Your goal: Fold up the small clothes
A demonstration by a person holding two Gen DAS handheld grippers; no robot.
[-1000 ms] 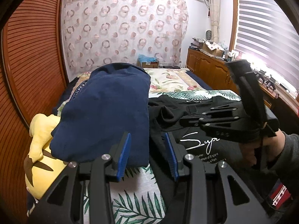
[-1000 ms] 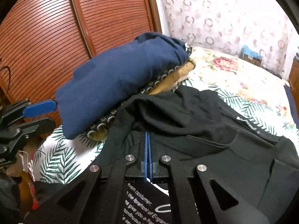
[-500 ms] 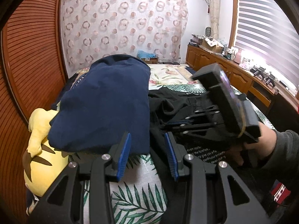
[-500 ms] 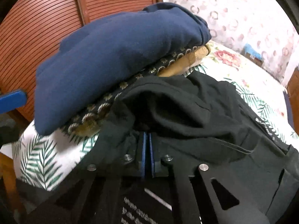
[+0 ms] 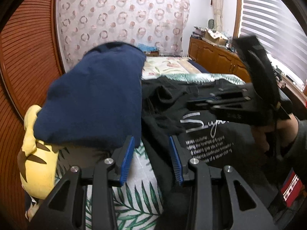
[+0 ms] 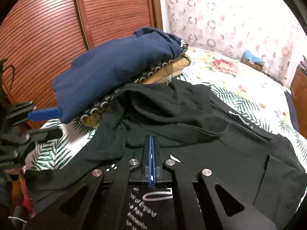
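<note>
A black T-shirt with white print lies rumpled on the bed; it also shows in the right wrist view. My left gripper is open, its blue pads over the shirt's left edge and the bedsheet. My right gripper is shut with its blue pads pressed together just above the black fabric; I cannot tell if cloth is pinched. It also shows in the left wrist view, over the shirt.
A folded navy garment rests on a stack with a patterned cloth and a woven mat left of the shirt. A yellow plush toy lies at the bed's left edge. Wooden slatted wardrobe doors stand close by on the left. A wooden dresser lines the right wall.
The right gripper moved forward toward the navy stack half a second ago, then drew back over the shirt, still shut. The left gripper stayed open and shifted slightly.
</note>
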